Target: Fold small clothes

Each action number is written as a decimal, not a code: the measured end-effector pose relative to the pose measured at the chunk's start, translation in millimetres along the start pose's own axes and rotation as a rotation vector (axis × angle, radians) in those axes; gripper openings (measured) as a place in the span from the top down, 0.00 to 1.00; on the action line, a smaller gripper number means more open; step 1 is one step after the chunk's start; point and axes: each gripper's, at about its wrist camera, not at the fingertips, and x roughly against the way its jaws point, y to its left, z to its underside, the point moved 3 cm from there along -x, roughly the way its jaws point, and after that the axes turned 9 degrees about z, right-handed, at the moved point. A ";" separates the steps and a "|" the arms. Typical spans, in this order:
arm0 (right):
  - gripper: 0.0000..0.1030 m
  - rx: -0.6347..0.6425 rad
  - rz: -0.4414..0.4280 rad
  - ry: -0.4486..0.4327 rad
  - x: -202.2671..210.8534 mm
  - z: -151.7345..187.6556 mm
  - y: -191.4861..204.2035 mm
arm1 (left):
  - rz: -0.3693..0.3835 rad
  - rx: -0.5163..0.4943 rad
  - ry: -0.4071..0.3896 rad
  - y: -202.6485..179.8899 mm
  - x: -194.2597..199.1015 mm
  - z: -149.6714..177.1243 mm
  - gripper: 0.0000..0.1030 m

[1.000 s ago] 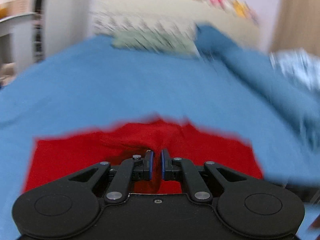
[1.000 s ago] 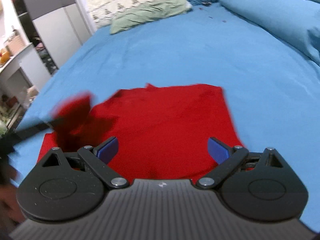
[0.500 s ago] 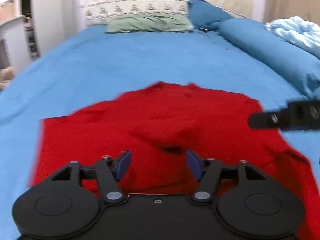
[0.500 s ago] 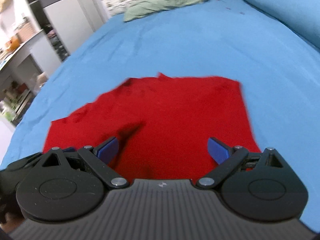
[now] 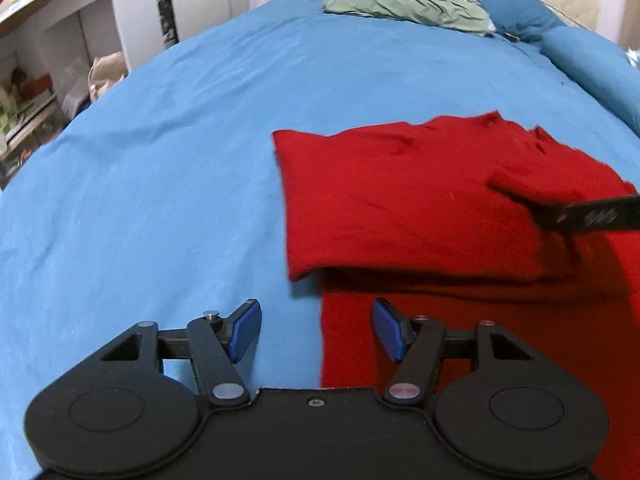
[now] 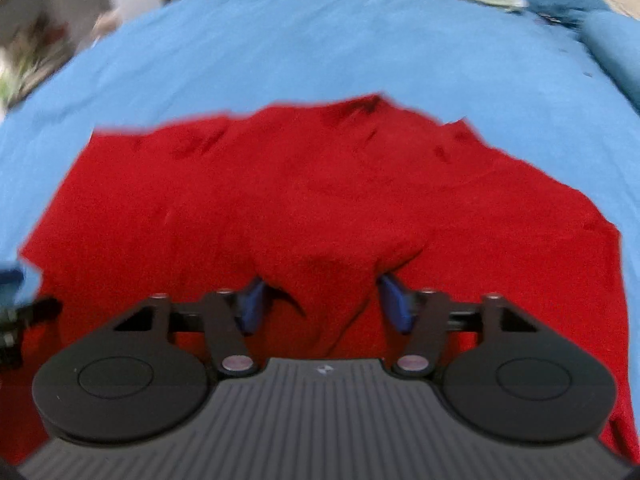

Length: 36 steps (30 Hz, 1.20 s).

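While the folded red knit garment (image 5: 420, 200) lies on the blue bedsheet (image 5: 160, 160), both left gripper (image 5: 316, 330) and right gripper (image 6: 320, 304) are spread, nothing grasped; a bunched ridge between right fingers could be dragged, undoing the fold.

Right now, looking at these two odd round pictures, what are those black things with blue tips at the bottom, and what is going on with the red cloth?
No robot here: a person holds a two-finger claw in each hand, each with a fisheye camera looking along its fingers. One picture comes from the left claw, open over the edge of the red knit garment and holding nothing. The other comes from the right claw, its blue pads spread with a raised ridge of the red cloth between them, not yet pinched. The garment lies partly folded on the blue bedsheet; a green pillow sits at the far end.
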 end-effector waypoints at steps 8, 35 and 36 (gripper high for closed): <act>0.50 -0.363 0.033 0.090 12.8 44.3 -73.5 | 0.024 0.042 -0.006 11.2 3.3 -0.8 0.36; 0.80 -0.134 0.009 -0.035 31.0 11.7 -69.7 | 0.025 -0.016 -0.004 18.3 -10.5 -7.2 0.48; 0.80 -0.142 -0.003 -0.047 37.4 5.7 -70.3 | 0.027 -0.020 -0.004 18.4 -10.4 -7.6 0.49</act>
